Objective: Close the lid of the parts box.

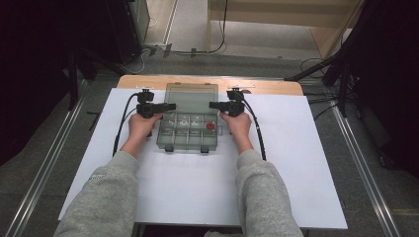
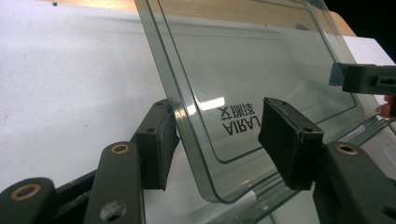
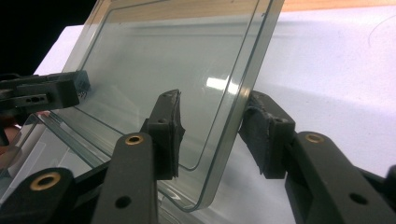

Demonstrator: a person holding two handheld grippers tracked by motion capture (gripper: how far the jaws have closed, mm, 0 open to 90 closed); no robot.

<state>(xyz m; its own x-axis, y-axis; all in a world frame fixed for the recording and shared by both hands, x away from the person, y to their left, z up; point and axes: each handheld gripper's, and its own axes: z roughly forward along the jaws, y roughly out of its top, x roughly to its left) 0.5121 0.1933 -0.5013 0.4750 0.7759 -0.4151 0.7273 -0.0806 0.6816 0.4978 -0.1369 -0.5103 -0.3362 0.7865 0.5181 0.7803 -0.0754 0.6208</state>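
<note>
A clear plastic compartment box [image 1: 188,132] lies on the white sheet, with its lid [image 1: 191,96] raised and leaning back. A small red piece [image 1: 210,126] sits in a right-hand compartment. My left gripper [image 1: 167,106] reaches in from the left, and its jaws [image 2: 222,126] straddle the lid's [image 2: 261,60] side edge with a gap left at the inner pad. My right gripper [image 1: 216,104] comes in from the right. It [image 3: 215,116] stands open around the lid's [image 3: 163,56] other side edge, pads not pressing. Each gripper view shows the opposite gripper farther off: the right gripper [image 2: 364,78] and the left gripper [image 3: 42,91].
The white sheet [image 1: 296,163] covers most of the table, with a strip of wood [image 1: 267,86] showing at the far edge. Two latches [image 1: 187,148] stick out from the box's near side. Cables trail back along both forearms. Dark stands rise at either side of the table.
</note>
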